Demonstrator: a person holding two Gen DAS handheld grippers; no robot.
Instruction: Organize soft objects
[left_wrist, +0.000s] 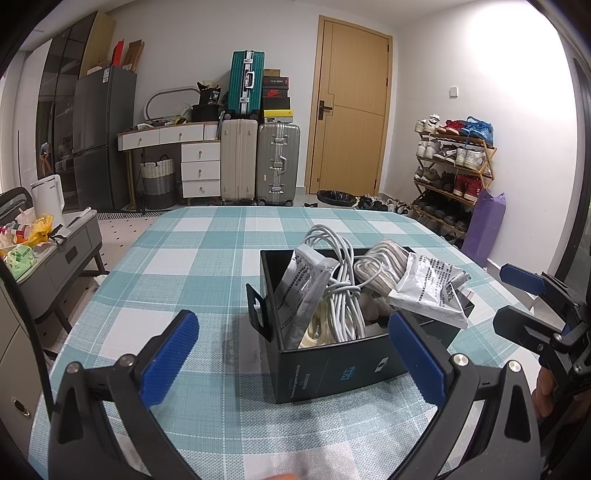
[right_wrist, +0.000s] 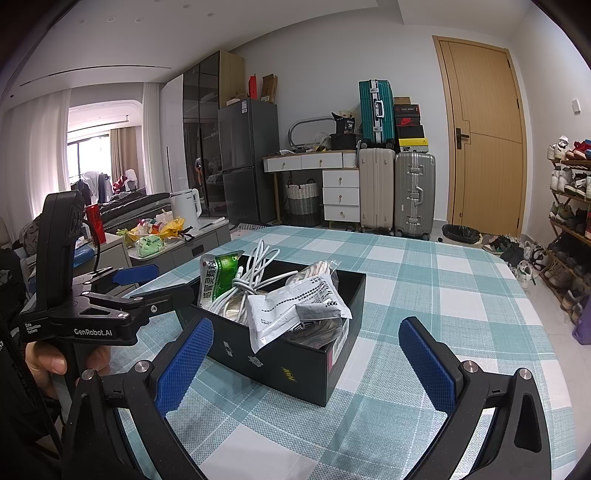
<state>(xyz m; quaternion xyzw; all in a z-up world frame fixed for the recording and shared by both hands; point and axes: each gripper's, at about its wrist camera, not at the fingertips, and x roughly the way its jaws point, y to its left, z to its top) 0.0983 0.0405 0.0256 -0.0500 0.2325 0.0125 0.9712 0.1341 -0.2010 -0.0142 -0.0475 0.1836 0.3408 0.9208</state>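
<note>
Checked tablecloth (left_wrist: 207, 258) bears the black box (left_wrist: 332, 363) just beyond both released claws

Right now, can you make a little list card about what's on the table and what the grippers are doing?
table: teal and white checked cloth
box: black, open top, standing on the cloth
inside box: white cables, silver sachets, green sachet
left gripper: open, empty, at the box's near side
right gripper: open, empty, near the box
</note>
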